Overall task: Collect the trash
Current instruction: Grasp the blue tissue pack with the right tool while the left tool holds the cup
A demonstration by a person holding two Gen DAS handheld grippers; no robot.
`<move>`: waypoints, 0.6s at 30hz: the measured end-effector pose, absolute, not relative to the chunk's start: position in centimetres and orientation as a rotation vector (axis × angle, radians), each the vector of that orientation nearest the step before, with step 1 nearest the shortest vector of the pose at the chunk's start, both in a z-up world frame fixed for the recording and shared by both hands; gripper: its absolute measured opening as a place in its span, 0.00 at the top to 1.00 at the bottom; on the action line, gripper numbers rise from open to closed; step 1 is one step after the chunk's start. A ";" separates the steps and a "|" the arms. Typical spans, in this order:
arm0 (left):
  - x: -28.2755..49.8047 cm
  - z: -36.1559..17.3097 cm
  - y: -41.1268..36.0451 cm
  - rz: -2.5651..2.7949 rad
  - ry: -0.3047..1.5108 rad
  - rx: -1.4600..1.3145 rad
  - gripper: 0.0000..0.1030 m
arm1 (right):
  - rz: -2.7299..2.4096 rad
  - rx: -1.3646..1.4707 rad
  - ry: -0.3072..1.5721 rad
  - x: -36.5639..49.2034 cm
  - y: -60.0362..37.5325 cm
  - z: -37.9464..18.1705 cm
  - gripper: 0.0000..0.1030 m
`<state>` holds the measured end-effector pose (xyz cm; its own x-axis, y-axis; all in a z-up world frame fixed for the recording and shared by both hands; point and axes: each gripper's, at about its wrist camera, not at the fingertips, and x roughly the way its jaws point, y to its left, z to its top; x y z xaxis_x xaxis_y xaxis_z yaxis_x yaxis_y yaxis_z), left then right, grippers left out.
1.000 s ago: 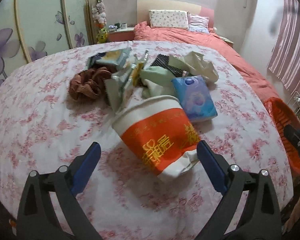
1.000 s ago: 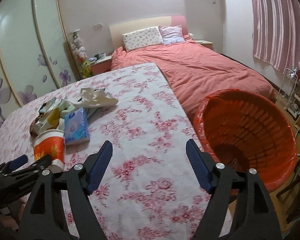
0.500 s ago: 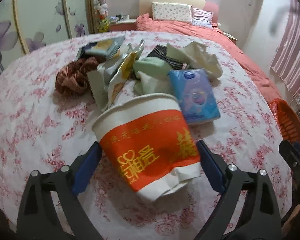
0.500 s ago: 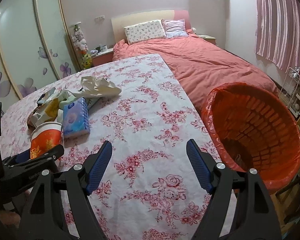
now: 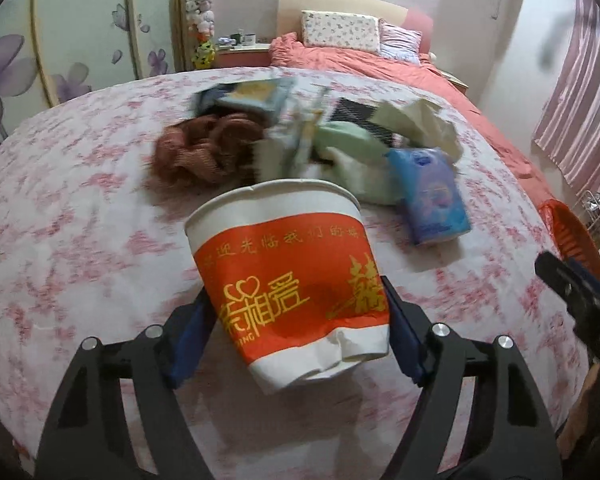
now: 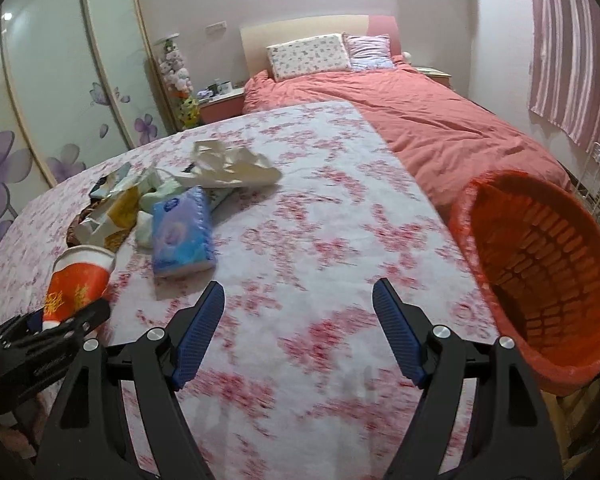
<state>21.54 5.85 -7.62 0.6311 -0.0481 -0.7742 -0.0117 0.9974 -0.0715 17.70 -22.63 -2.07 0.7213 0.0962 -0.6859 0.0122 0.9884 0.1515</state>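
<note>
While closing, cup (image 5: 288, 280) between fingers (image 5: 188, 332)

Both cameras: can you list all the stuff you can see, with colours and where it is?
cup: 1, white with orange band, dented base, on the table between the left gripper's closing jaws
tissue pack: 1, blue, on the table right of the cup
scrunchie: 1, brown, behind the cup
wrappers: several, yellow, green and white, heaped mid-table
bag: 1, cream, crumpled, back of the heap
table: 1, white cloth with pink flowers
basket: 1, orange, at the table's right edge
bed: 1, coral cover, behind the table
left gripper: 1, black with blue pads
right gripper: 1, same colours, open over bare cloth
</note>
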 end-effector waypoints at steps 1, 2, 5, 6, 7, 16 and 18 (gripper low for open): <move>21.4 -7.6 6.5 -0.011 0.883 -0.072 0.27 | 0.055 0.146 0.765 17.9 -22.1 -2.0 0.26; 21.2 -7.4 7.4 0.003 0.877 -0.071 0.27 | 0.068 0.143 0.765 18.2 -21.5 -2.0 0.26; 21.3 -7.0 10.2 0.045 0.861 -0.083 0.27 | 0.109 0.145 0.765 19.4 -19.6 -1.9 0.26; 21.3 -6.9 10.9 0.056 0.858 -0.090 0.27 | 0.122 0.148 0.766 19.8 -19.1 -1.9 0.26; 21.4 -6.9 11.5 0.065 0.856 -0.096 0.27 | 0.134 0.149 0.769 20.2 -18.6 -1.9 0.26; 23.3 -7.5 15.7 0.130 0.878 -0.124 0.27 | 0.149 0.113 0.822 24.2 -14.4 -3.1 0.26; 23.7 -7.9 16.2 0.128 0.895 -0.144 0.27 | 0.135 0.099 0.841 24.7 -14.1 -3.6 0.26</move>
